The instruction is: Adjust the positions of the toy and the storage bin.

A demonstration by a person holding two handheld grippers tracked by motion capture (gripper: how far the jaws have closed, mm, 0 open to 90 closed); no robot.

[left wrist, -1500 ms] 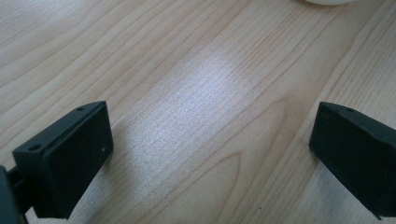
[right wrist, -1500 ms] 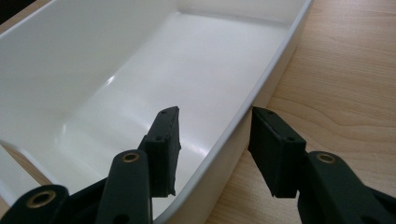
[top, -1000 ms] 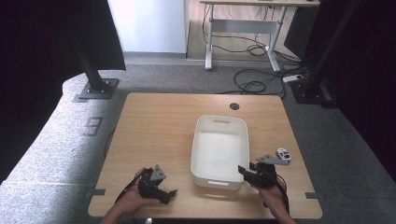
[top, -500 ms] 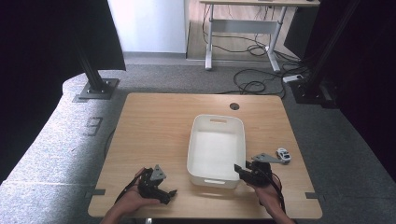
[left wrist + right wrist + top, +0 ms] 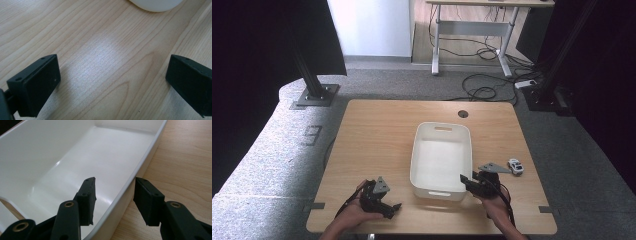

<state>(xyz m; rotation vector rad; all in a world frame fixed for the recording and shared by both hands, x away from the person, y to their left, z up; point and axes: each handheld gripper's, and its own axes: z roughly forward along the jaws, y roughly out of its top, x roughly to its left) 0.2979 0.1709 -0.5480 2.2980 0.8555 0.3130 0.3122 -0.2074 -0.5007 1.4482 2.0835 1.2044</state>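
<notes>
While right gripper (image 5: 115,195) straddles white bin (image 5: 62,165) rim unclenched, left gripper (image 5: 112,82) released over table (image 5: 105,57).

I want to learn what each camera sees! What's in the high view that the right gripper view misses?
Only the high view has the little toy car and the left gripper. Only the right gripper view has a close look at the right gripper, one jaw inside the tub wall and one outside, with gaps. Both have the white tub and wooden table.
</notes>
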